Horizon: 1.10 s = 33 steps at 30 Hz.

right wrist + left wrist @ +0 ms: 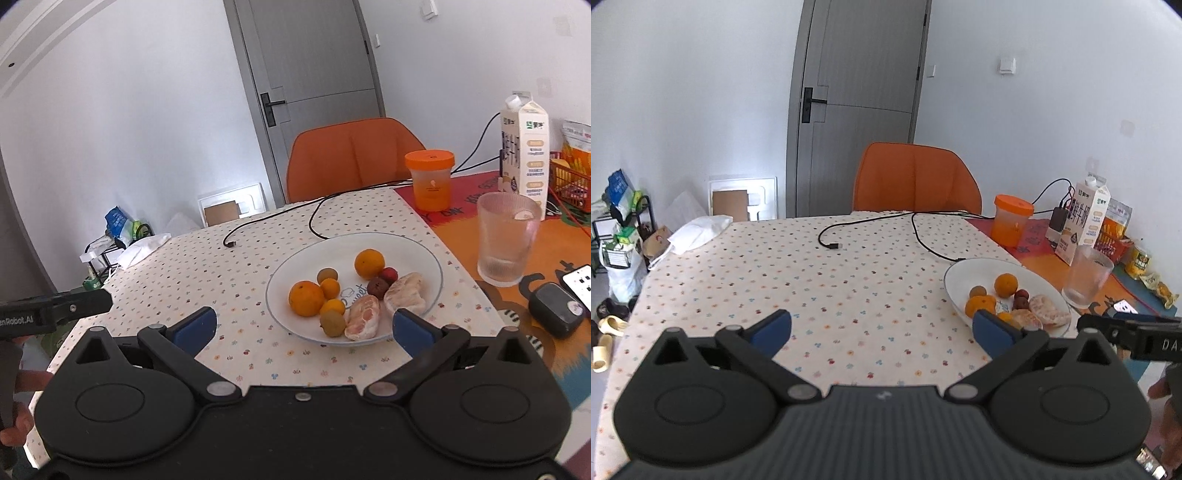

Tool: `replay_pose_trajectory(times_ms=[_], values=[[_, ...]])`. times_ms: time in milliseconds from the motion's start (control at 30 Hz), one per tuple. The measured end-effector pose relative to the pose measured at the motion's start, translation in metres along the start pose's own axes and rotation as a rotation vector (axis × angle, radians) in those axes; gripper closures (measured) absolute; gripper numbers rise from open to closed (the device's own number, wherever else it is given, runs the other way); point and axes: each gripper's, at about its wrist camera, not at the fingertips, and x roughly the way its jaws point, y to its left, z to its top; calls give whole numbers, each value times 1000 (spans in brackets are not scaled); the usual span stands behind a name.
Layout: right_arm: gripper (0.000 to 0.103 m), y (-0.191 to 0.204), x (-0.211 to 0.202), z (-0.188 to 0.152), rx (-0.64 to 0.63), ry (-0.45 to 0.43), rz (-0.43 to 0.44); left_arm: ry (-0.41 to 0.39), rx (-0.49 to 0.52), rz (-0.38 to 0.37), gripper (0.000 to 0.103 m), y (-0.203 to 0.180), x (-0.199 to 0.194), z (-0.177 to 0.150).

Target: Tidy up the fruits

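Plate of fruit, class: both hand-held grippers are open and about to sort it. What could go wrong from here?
1. The peeled citrus segments look soft; a firm squeeze could crush them.
2. The round oranges might roll off the shallow plate if nudged.
3. The empty glass stands close beside the plate; the right hand-held gripper could knock it.

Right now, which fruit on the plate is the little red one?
Find the white plate on the dotted tablecloth. On its right side, beside the far orange, sits the red fruit. It is the only bright red one.
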Motion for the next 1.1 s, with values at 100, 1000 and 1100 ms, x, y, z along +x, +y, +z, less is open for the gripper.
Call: replay_pose_trajectory(times_ms=[100, 1000, 1100], values=[[0, 2, -11, -1, -6, -2, 16, -2, 10, -2, 0, -2, -11, -3], [0, 42, -82, -15, -120, 5, 82, -20, 59, 27, 0, -1, -95, -30], [0, 48, -86, -18, -133, 5, 92, -22, 66, 29, 0, 0, -98, -30]])
